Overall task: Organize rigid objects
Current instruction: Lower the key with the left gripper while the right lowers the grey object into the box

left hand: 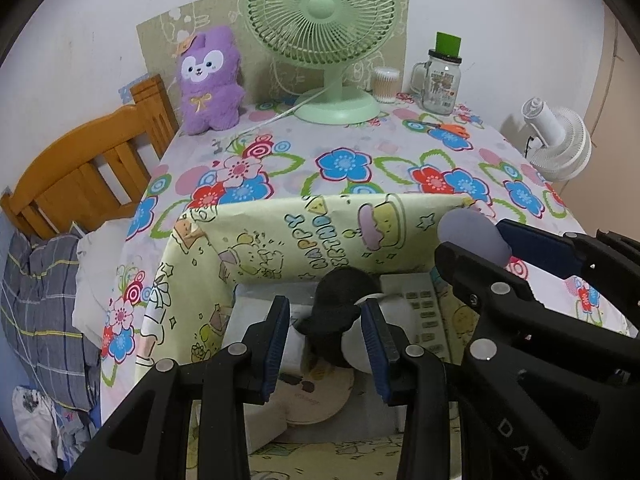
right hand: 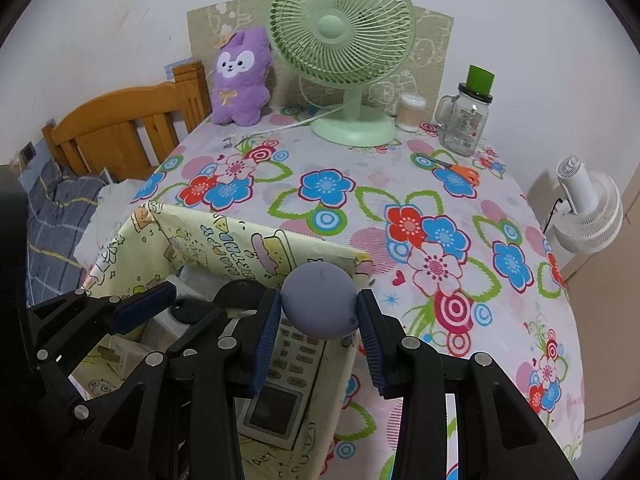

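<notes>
My right gripper [right hand: 318, 320] clamps one grey ball [right hand: 319, 300] over box [left hand: 256, 236] corner; my left gripper [left hand: 326, 344] spread wide astride one black-white toy [left hand: 336, 312] in box, beside one remote [right hand: 288, 364]. Beyond: two fans, one jar [left hand: 440, 80].

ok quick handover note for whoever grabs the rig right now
Left gripper: open, fingers either side of the black-and-white toy inside the box; no grip.
Right gripper: around the grey ball over the box's right edge; its right pad looks slightly clear, so the hold is uncertain.
Done: remote and toy lie in the box.
Left: drop the ball in. Scissors lie out on the table; unclear if they belong in the box.
</notes>
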Demonstrator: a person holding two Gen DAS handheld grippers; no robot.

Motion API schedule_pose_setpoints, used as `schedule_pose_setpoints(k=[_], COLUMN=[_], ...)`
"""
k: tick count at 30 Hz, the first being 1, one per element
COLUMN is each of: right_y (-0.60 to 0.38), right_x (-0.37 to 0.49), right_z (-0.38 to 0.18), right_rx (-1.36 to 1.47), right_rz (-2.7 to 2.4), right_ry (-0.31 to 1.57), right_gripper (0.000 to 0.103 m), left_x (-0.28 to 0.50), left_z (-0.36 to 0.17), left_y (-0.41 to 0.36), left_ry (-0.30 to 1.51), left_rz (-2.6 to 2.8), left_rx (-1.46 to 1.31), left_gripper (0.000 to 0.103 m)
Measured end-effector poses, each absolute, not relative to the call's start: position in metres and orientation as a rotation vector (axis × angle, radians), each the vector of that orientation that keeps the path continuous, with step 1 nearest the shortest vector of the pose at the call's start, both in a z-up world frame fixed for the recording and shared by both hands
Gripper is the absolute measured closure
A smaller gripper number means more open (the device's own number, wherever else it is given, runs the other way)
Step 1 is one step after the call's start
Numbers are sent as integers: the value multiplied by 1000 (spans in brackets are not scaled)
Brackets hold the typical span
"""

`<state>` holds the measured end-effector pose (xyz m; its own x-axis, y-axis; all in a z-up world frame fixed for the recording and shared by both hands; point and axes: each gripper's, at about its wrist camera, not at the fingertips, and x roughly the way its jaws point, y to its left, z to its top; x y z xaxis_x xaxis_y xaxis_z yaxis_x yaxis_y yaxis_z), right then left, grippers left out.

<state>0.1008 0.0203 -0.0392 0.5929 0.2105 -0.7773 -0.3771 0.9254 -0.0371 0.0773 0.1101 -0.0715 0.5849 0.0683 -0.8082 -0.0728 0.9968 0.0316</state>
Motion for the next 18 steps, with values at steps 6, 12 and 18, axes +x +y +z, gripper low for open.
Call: schedule_pose_setpoints(k=[6,12,18], right_y=[30,43,49], right_x=[101,104,111], right_z=[-40,-42,-44], right_rx=[-243,-261,-260], right_rz=[354,390,435], right_ry=[861,852,854], right_gripper=[60,60,60], left_x=[80,80,75], left_z=[-77,-81,-79], left_y=[121,132,132], left_ry=[960,970,953], left_rz=[95,113,86], left_rx=[-18,-26,-16], left_gripper=[65,58,47])
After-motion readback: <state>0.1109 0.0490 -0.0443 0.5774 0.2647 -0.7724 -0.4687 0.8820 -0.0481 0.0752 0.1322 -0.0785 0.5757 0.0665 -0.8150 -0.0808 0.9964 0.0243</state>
